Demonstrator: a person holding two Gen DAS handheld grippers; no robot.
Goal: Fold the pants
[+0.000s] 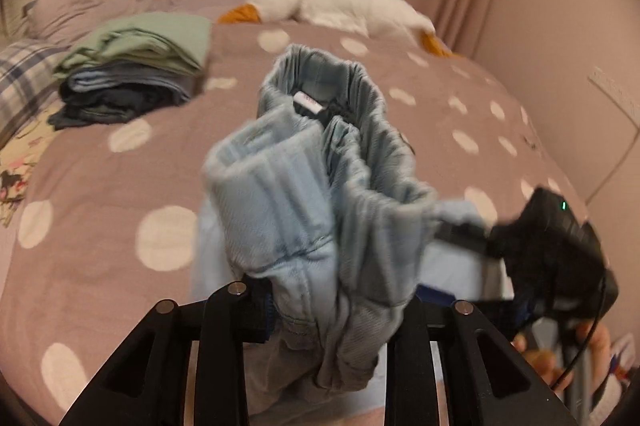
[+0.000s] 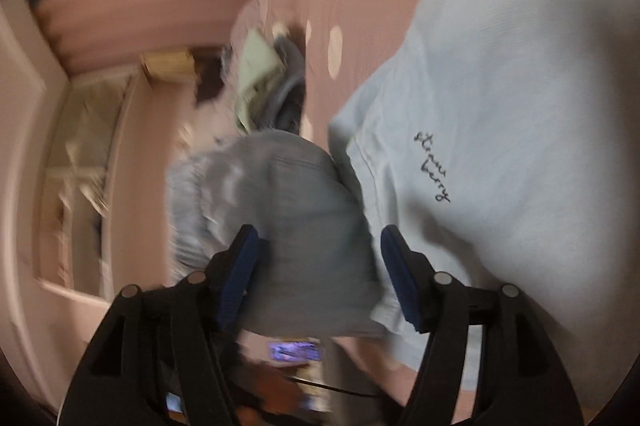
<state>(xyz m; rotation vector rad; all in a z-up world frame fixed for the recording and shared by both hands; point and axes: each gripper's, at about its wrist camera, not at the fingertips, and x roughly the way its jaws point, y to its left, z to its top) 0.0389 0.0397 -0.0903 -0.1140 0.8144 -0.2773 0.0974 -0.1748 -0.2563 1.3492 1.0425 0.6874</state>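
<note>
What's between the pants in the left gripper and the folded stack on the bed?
Nothing visible. The pants hang bunched in the left gripper above bare polka-dot bedspread, which runs unbroken to the folded stack at far left. The right gripper sits on the opposite side, off that path.

Light blue corduroy pants (image 1: pixel 320 185), bunched up and held above the bed, elastic waistband gaping open, white tag showing inside.

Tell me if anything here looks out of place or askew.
The pants are bunched in a loose wad in the left gripper, waistband gaping upward, not laid flat on the bed. The right gripper is open around the pants. The folded stack behind looks tidy.
</note>
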